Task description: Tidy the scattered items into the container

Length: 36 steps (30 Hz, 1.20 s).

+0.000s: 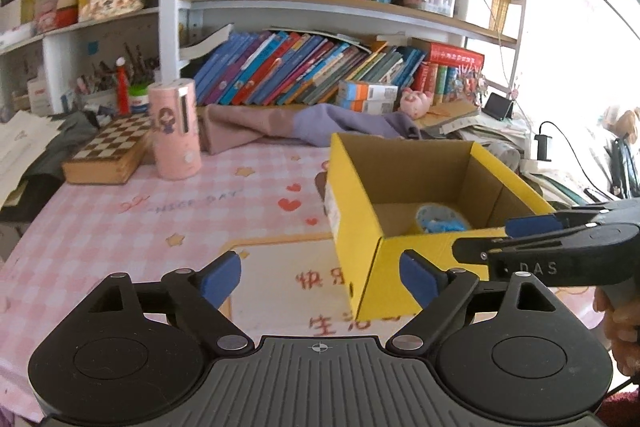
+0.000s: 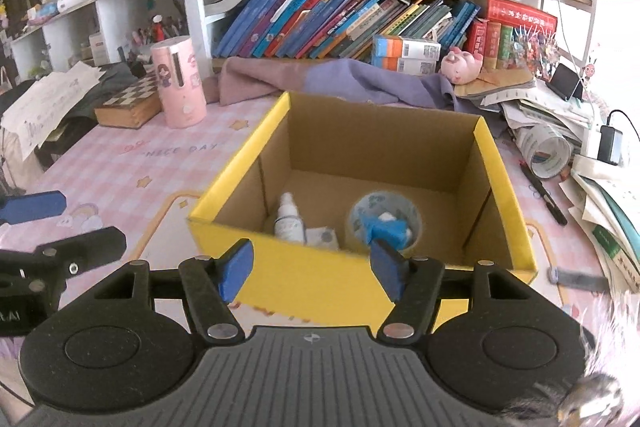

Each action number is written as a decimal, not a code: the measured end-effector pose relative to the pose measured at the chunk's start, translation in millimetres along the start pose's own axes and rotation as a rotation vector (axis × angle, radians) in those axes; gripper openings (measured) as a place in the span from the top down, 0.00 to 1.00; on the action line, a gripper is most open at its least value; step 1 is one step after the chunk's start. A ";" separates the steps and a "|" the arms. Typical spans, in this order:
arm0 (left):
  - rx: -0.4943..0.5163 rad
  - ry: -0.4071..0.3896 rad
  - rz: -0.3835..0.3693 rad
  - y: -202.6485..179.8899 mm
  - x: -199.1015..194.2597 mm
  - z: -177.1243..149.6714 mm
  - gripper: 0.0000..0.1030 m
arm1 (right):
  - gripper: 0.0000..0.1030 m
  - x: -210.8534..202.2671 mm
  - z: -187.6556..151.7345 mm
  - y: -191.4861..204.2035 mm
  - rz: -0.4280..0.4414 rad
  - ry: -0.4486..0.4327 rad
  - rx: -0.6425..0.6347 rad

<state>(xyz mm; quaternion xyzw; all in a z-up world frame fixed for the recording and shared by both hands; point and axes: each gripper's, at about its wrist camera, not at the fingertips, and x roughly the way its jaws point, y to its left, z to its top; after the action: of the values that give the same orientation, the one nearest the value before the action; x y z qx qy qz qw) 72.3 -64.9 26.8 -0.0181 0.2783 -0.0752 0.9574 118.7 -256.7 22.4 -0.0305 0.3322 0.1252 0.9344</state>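
My left gripper (image 1: 320, 277) points forward and down, jaws spread wide, nothing between the blue pads (image 1: 222, 277). My right gripper (image 2: 312, 273) is angled down too, jaws partly apart, empty. In the left view the right gripper comes in from the right edge, side-on, my hand (image 1: 618, 331) around its handle. The two grippers sit side by side, near each other.

Pink checked table (image 2: 120, 163) — yellow box (image 2: 320, 279), pink canister (image 2: 180, 87), chessboard case (image 2: 128, 107).
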 end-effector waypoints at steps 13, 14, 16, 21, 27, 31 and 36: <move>-0.006 0.021 0.028 19.7 -42.3 -29.5 0.09 | 0.31 -37.7 -38.2 34.4 -0.046 -0.001 0.038; -0.004 0.025 0.028 20.7 -44.9 -31.9 0.09 | 0.30 -40.3 -41.6 37.0 -0.048 0.001 0.040; -0.001 0.032 0.030 22.4 -50.0 -36.8 0.08 | 0.30 -44.6 -47.3 41.2 -0.053 0.004 0.046; 0.005 0.054 0.029 26.6 -60.3 -47.8 0.06 | 0.30 -53.8 -61.7 49.7 -0.063 0.011 0.064; 0.018 0.075 0.042 29.8 -68.2 -56.7 0.04 | 0.26 -59.7 -74.4 60.1 -0.064 0.019 0.072; 0.022 0.088 0.051 31.9 -71.3 -61.0 0.02 | 0.25 -61.4 -78.7 64.5 -0.062 0.026 0.075; 0.018 0.085 0.077 36.0 -75.4 -63.0 0.01 | 0.20 -63.8 -80.8 70.6 -0.056 0.025 0.068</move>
<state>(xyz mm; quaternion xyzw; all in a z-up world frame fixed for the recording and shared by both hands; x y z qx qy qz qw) -19.5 -17.3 10.9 0.0046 0.3185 -0.0418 0.9470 3.5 -213.4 1.5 -0.0095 0.3468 0.0870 0.9339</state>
